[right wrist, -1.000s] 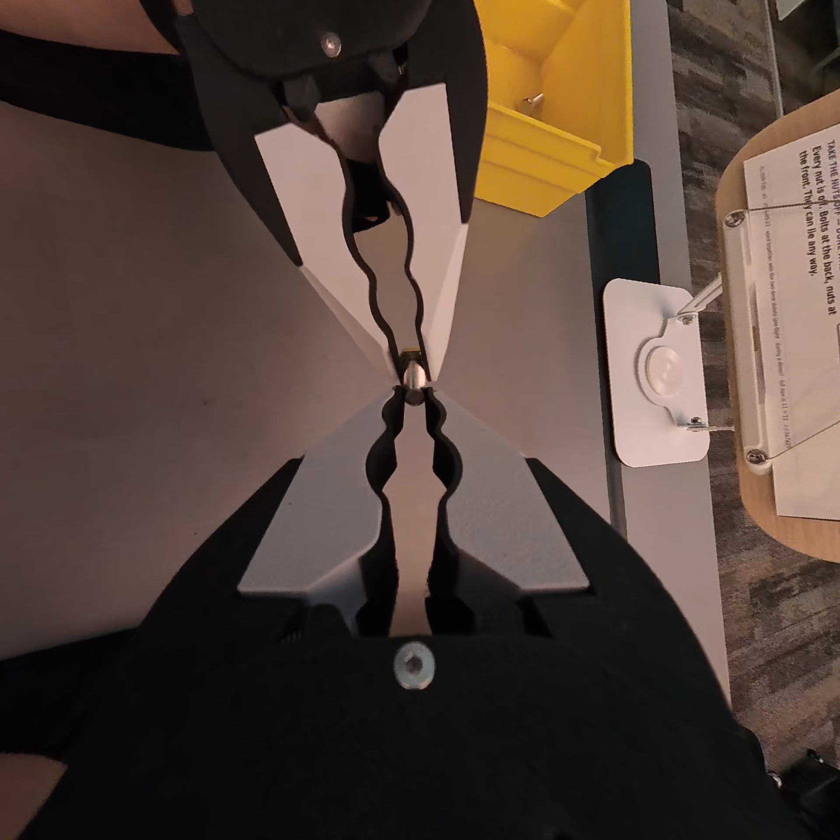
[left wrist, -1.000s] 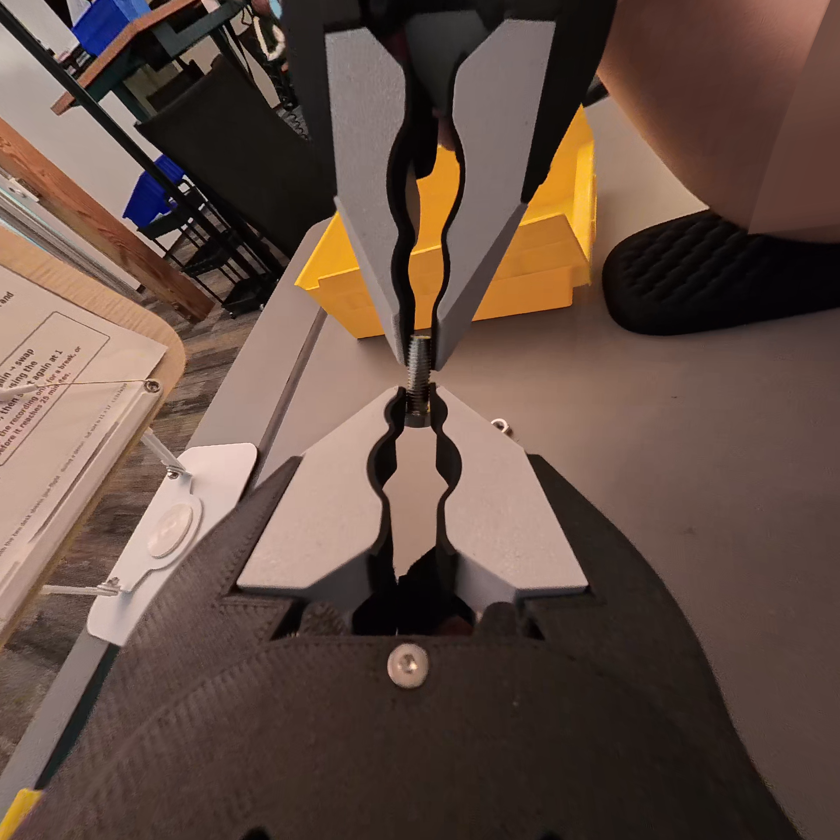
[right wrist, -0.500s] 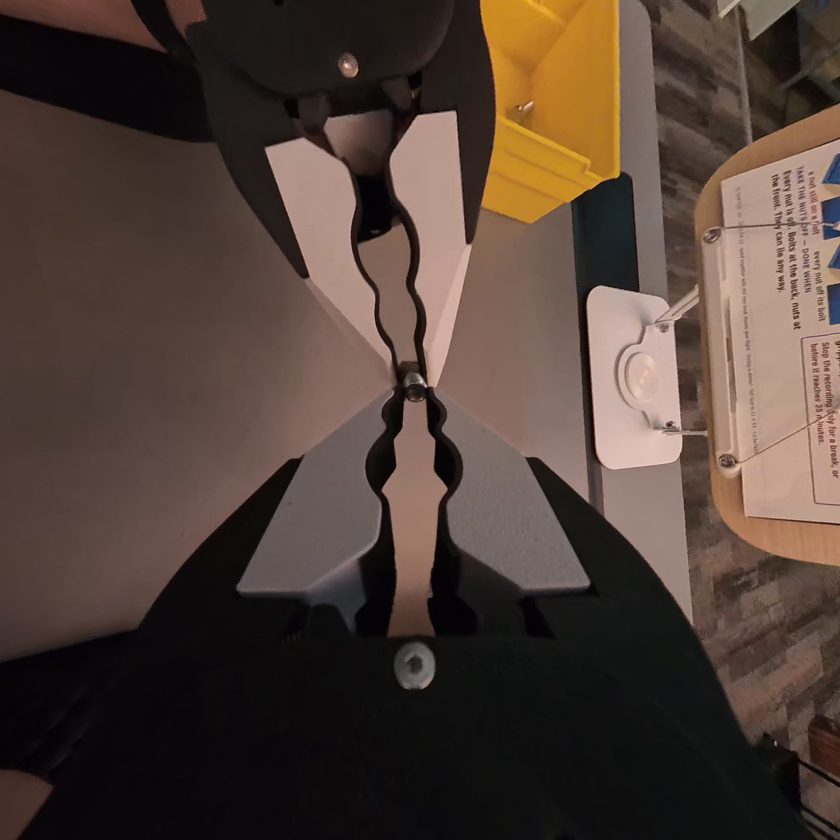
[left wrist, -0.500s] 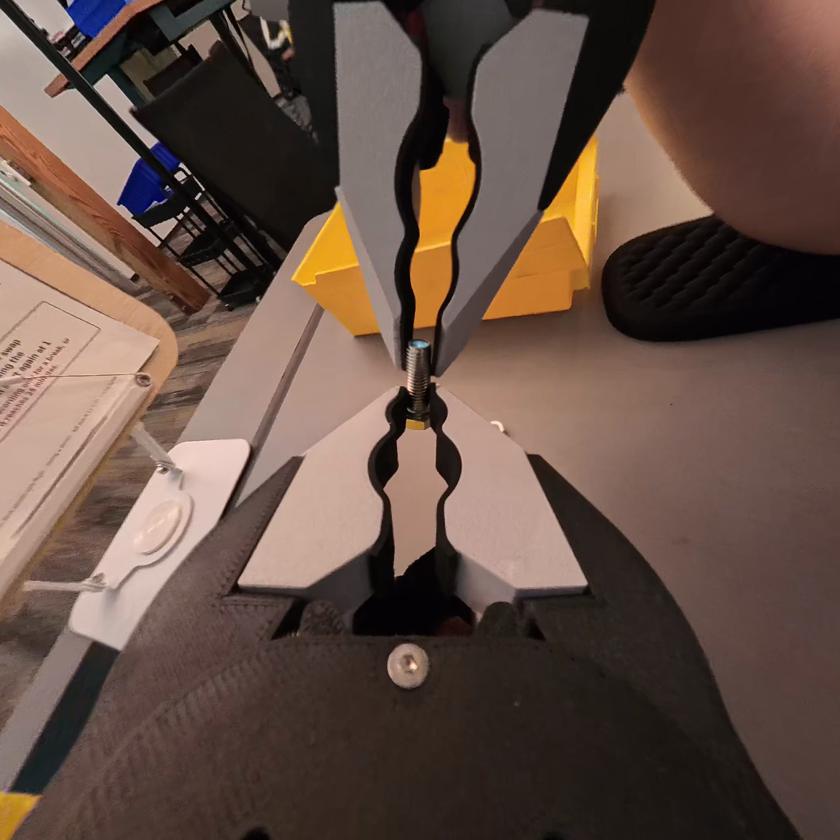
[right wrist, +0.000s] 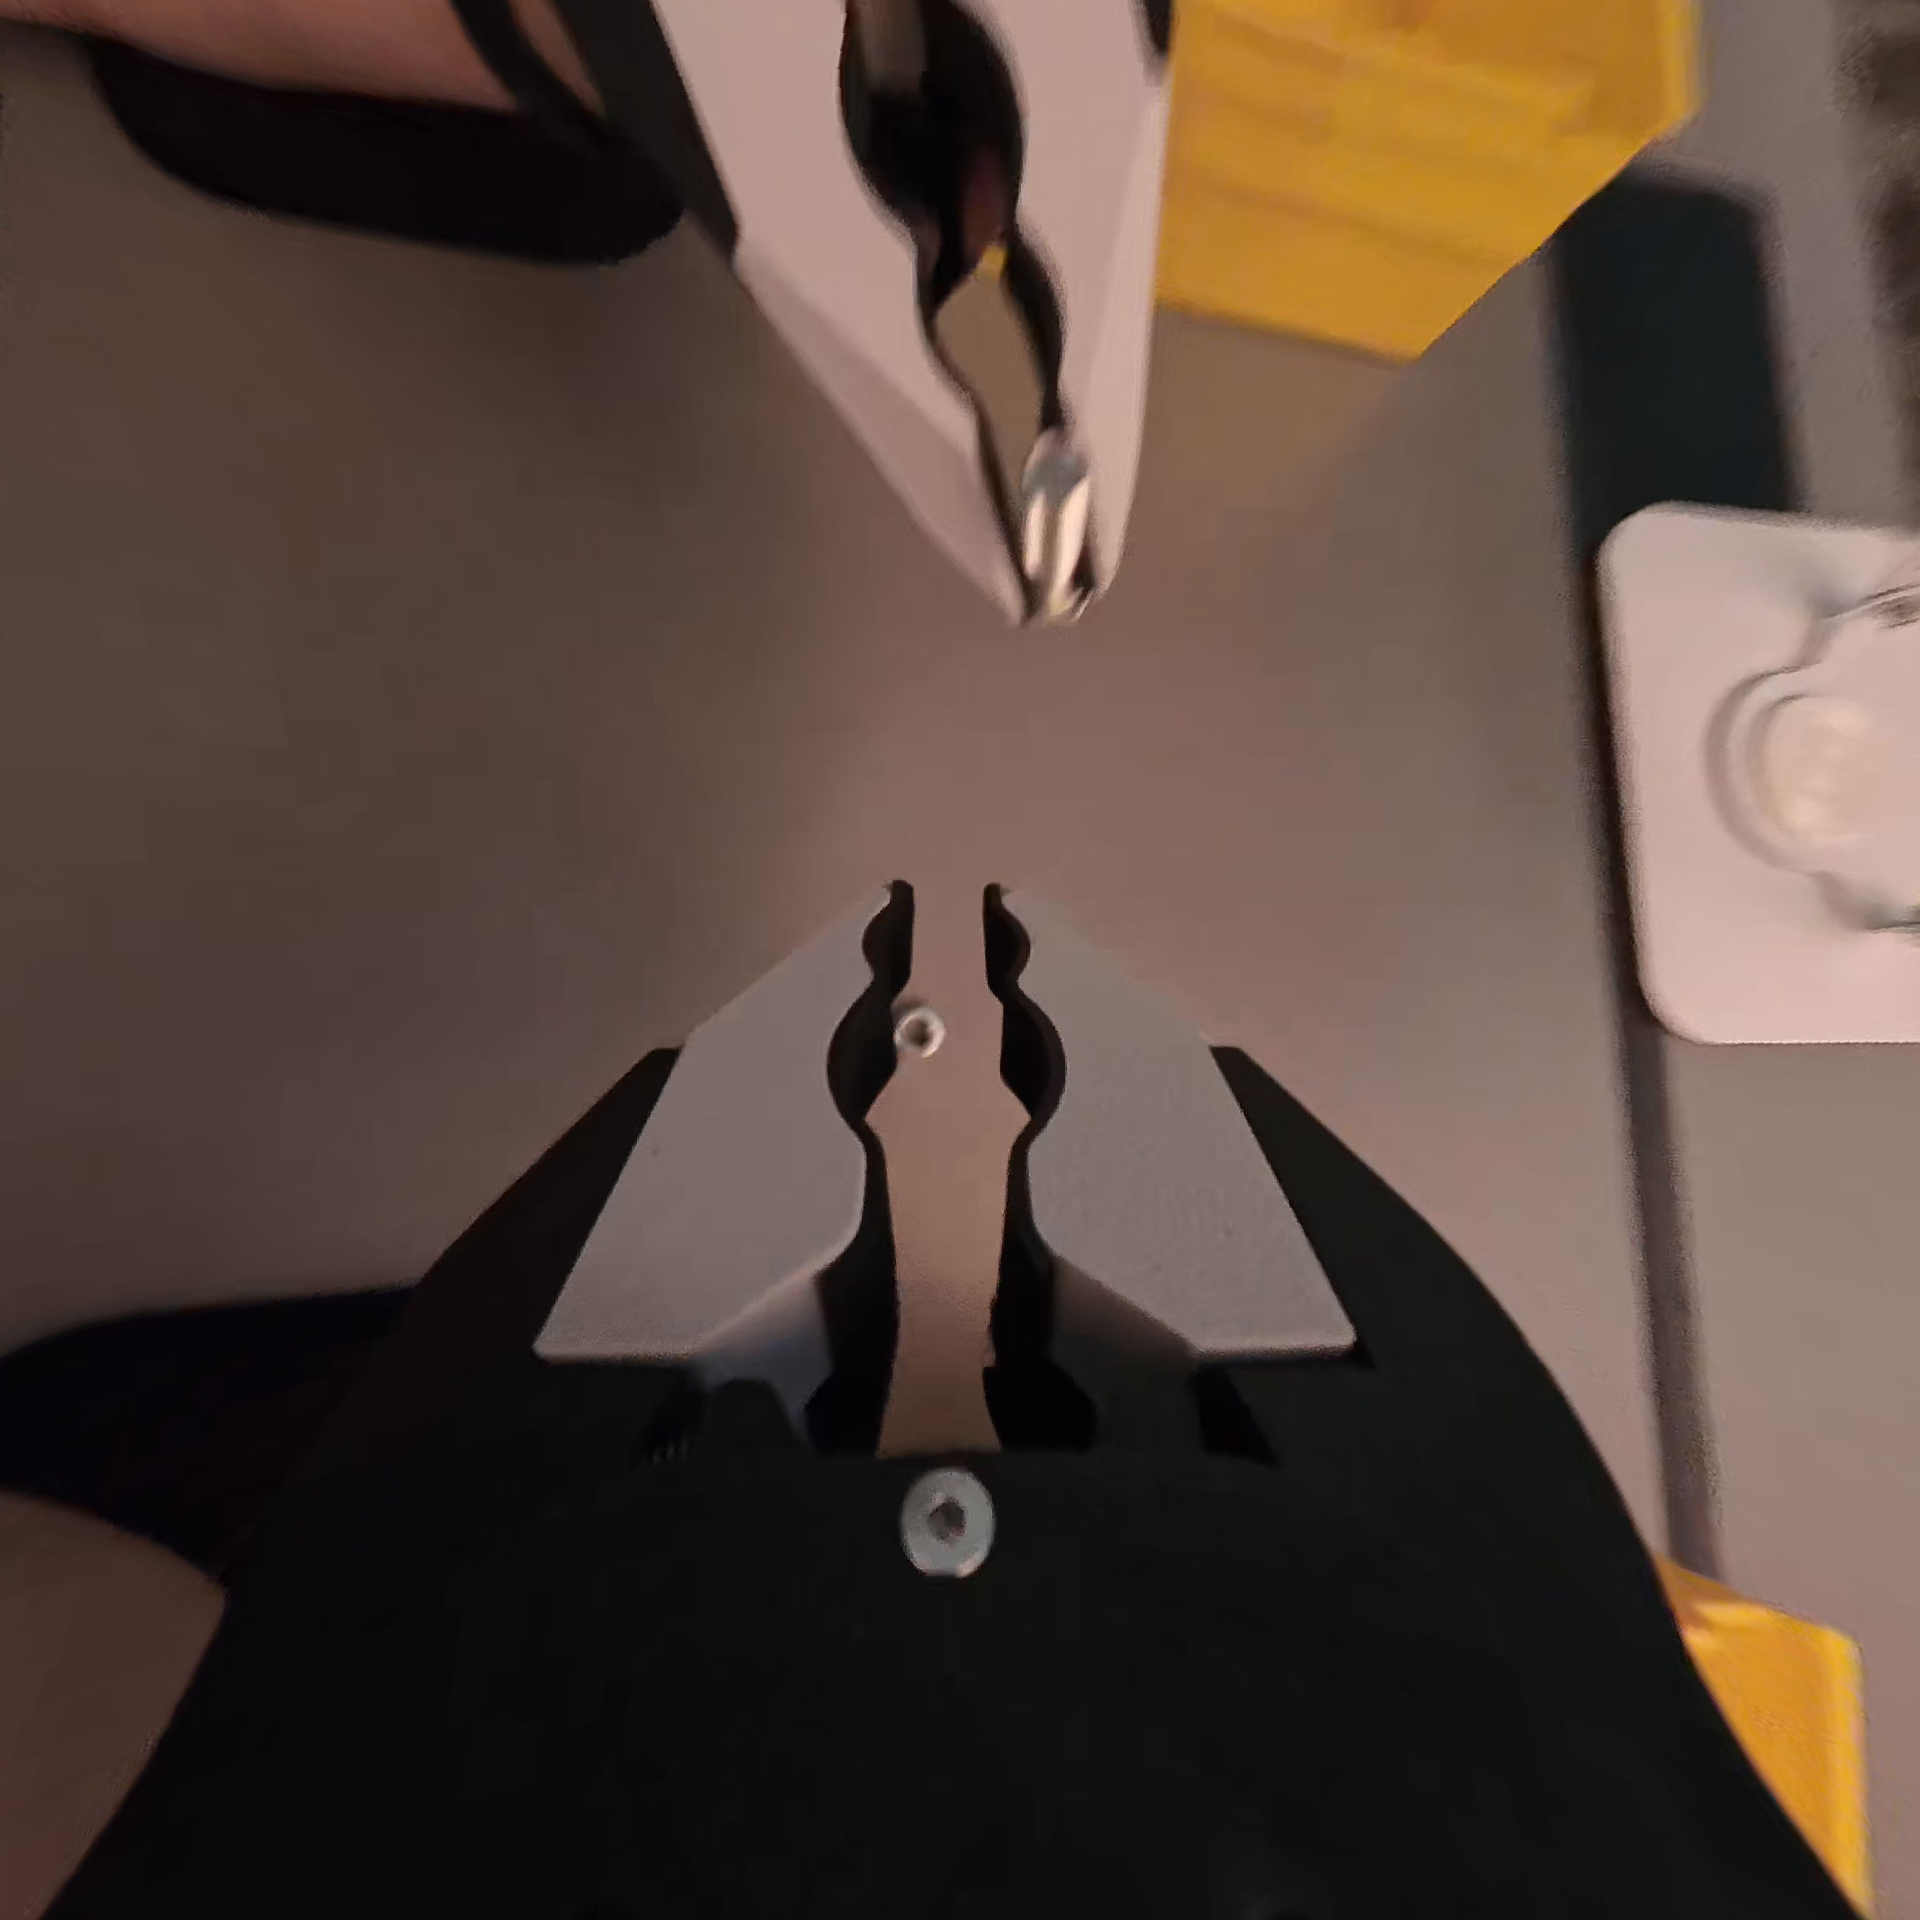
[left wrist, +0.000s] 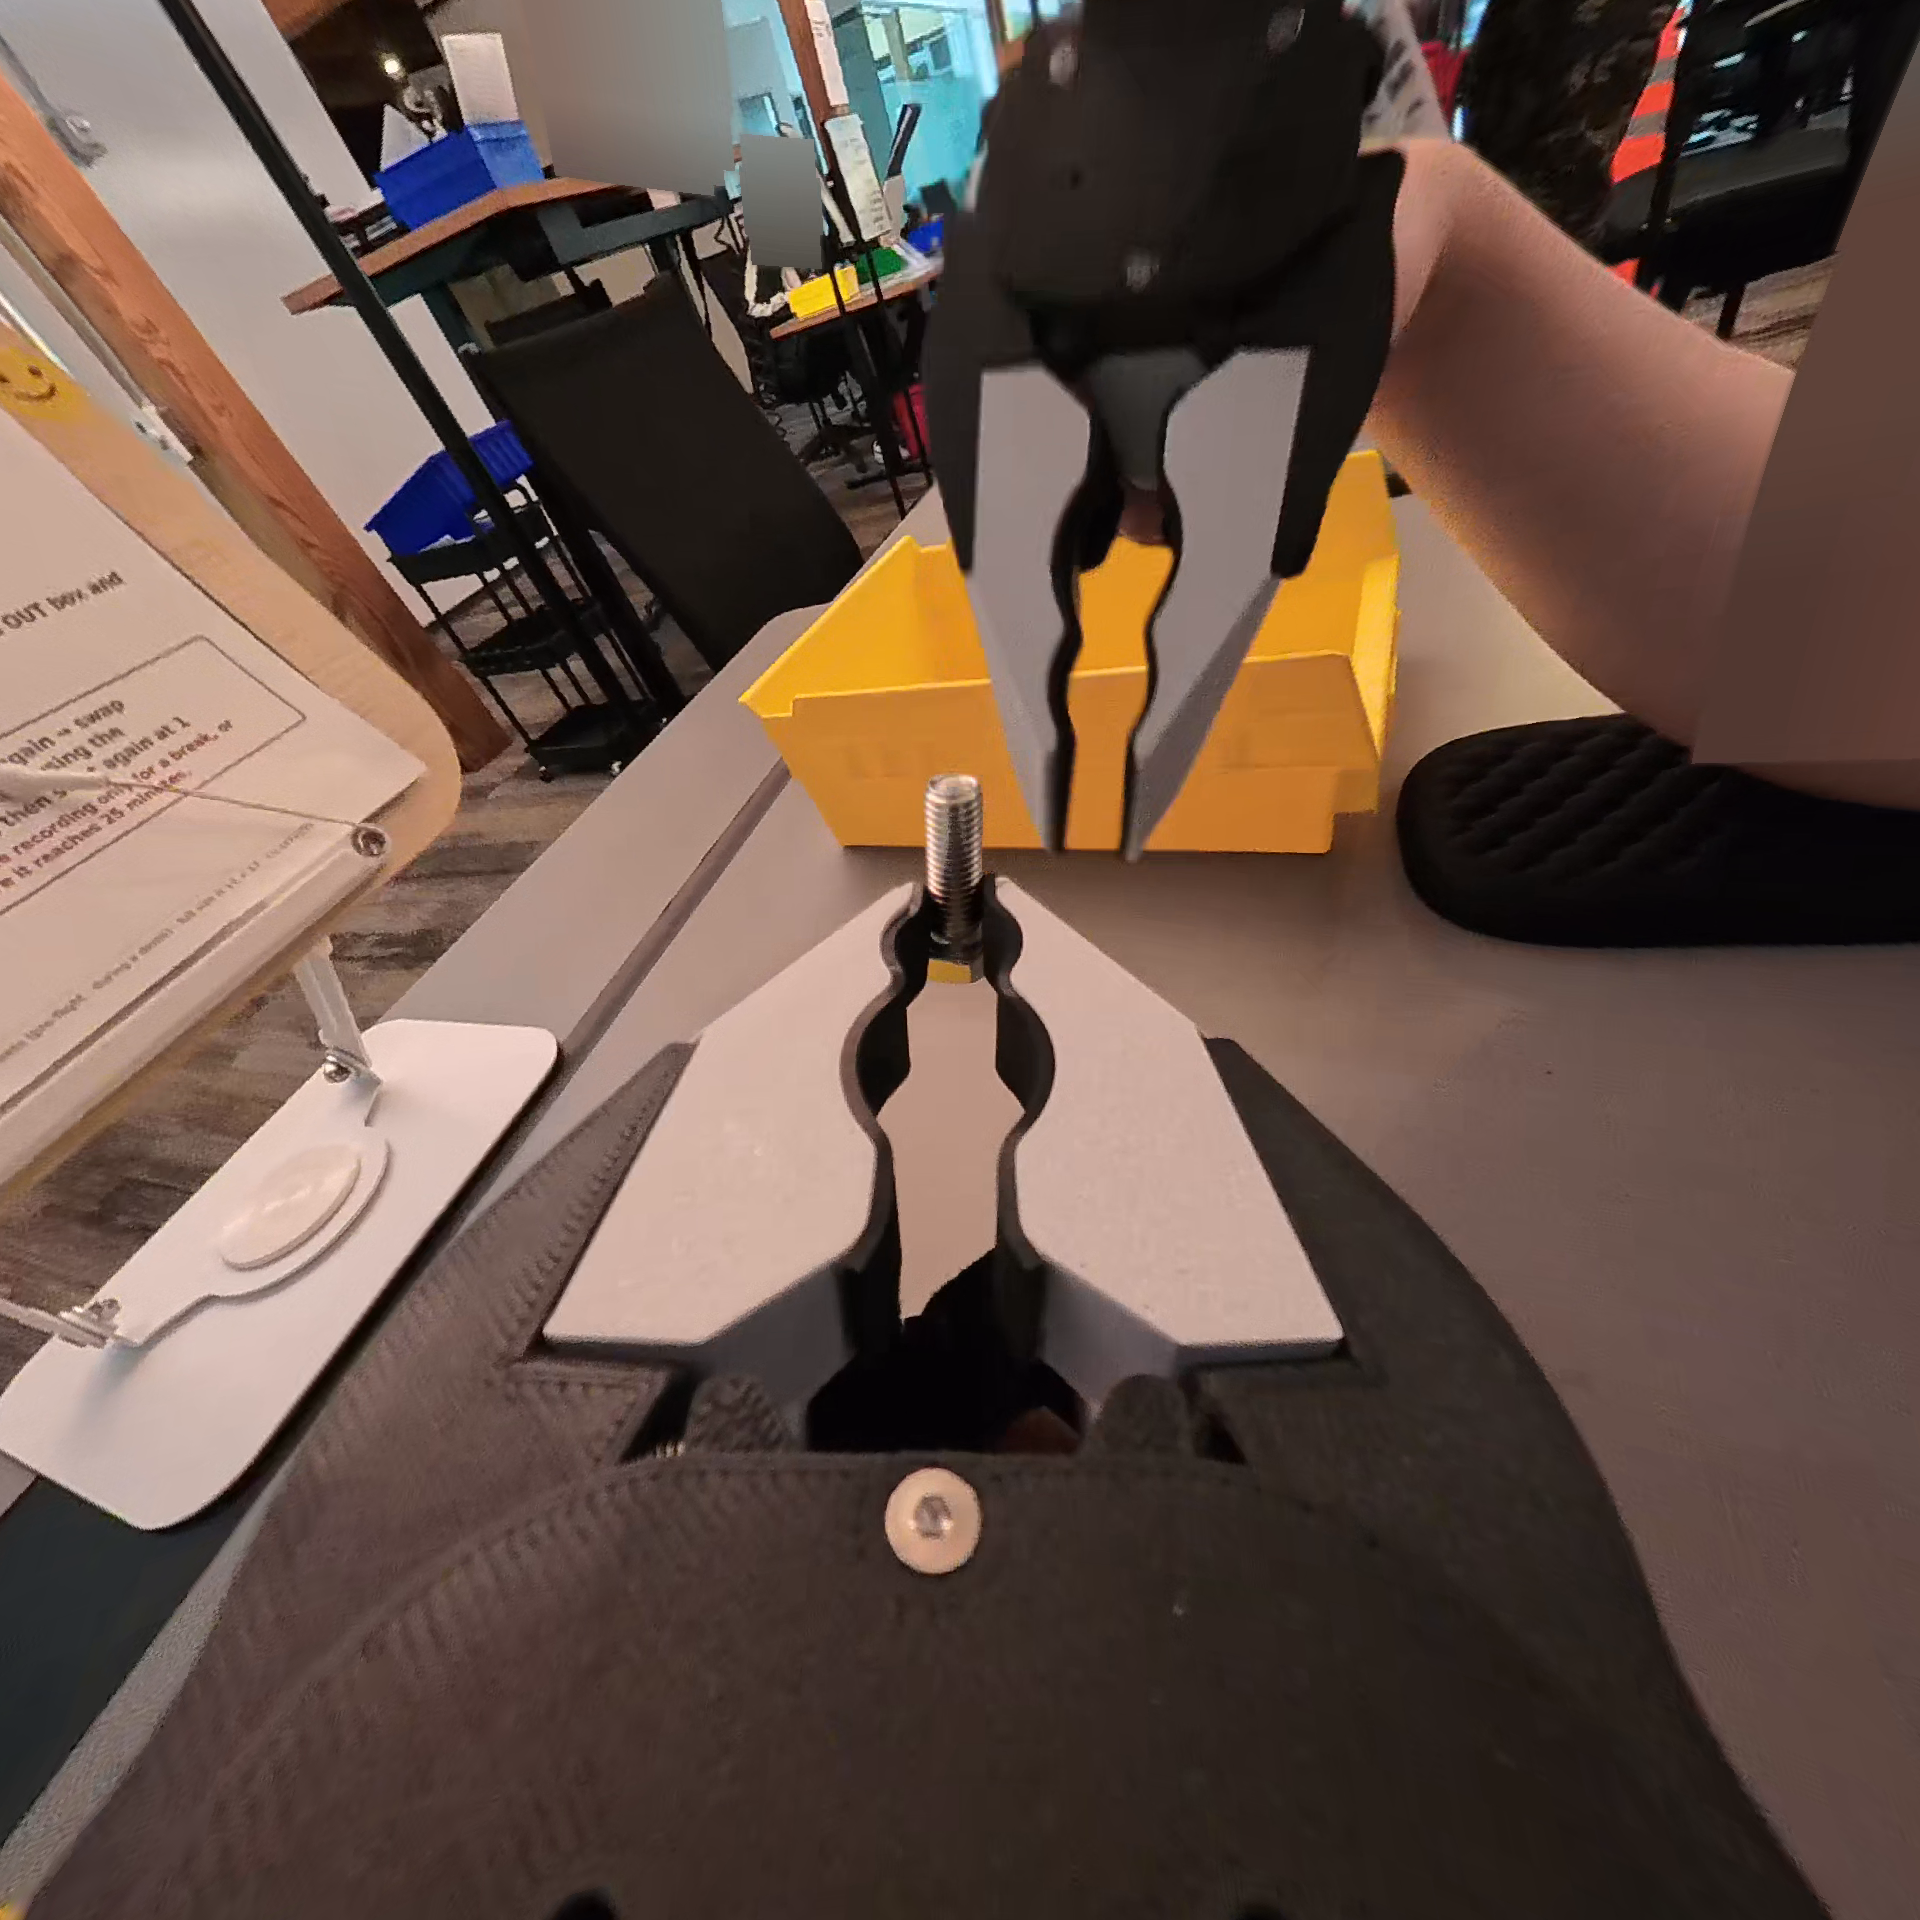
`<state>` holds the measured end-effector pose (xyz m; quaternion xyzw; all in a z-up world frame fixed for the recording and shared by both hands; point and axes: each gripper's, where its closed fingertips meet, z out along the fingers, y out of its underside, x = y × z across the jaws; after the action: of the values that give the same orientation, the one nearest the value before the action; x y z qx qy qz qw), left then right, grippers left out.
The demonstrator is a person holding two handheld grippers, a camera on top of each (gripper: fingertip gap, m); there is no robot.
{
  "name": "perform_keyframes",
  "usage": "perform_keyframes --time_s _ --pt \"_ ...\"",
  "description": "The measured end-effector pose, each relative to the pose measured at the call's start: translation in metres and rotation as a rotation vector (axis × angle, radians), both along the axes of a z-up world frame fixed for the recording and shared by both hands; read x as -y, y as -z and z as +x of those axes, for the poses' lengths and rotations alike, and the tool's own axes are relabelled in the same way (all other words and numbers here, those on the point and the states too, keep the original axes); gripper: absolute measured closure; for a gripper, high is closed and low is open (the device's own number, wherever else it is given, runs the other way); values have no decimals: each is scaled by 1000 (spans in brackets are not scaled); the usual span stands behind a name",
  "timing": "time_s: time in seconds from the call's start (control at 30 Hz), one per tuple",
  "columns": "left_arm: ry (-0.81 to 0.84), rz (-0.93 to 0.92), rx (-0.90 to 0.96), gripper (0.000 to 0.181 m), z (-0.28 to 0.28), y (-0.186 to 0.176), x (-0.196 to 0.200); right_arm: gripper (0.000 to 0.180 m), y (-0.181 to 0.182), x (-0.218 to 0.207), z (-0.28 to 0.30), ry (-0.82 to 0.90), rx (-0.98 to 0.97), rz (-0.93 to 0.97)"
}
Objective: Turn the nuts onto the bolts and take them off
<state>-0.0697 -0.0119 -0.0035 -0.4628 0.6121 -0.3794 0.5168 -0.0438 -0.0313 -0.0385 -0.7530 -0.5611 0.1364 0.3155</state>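
L gripper point(left wrist: 954, 904) clamped on bolt point(left wrist: 954, 847), thread up | R gripper point(right wrist: 948, 891) slightly open, empty | nut point(right wrist: 918, 1033) on table point(right wrist: 416, 727)

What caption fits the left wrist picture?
Left claw grips a bolt upright; right claw hovers apart.

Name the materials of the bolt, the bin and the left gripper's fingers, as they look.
Bolt: bright metal, likely steel; shiny silver threads catch the light.
Bin: glossy yellow moulded plastic, by its even colour and thin walls.
Left gripper fingers: matte grey, fine-grained surface; coated metal or plastic, cannot tell which.
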Motion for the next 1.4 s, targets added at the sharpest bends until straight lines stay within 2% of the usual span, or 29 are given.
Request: perform_keyframes --time_s 0.2,0.4,0.57,0.73,1.1,1.27,1.4 --pt "19 -37 21 173 -3 2 0 163 66 4 16 2 172 -226" --pt "97 -91 72 173 -7 -8 12 155 101 8 22 -43 256 -312" --pt "156 -98 101 174 -10 -16 25 154 102 9 22 -68 286 -277" --pt "187 -100 123 174 -13 -24 33 156 106 -2 21 -130 337 -148" --pt "231 -133 147 174 -25 -38 38 158 127 1 32 -145 497 -152" --pt "227 -144 144 174 -26 -37 35 161 128 1 23 -174 468 -141" --pt "226 -143 137 173 -27 -36 35 161 128 1 25 -130 444 -190"
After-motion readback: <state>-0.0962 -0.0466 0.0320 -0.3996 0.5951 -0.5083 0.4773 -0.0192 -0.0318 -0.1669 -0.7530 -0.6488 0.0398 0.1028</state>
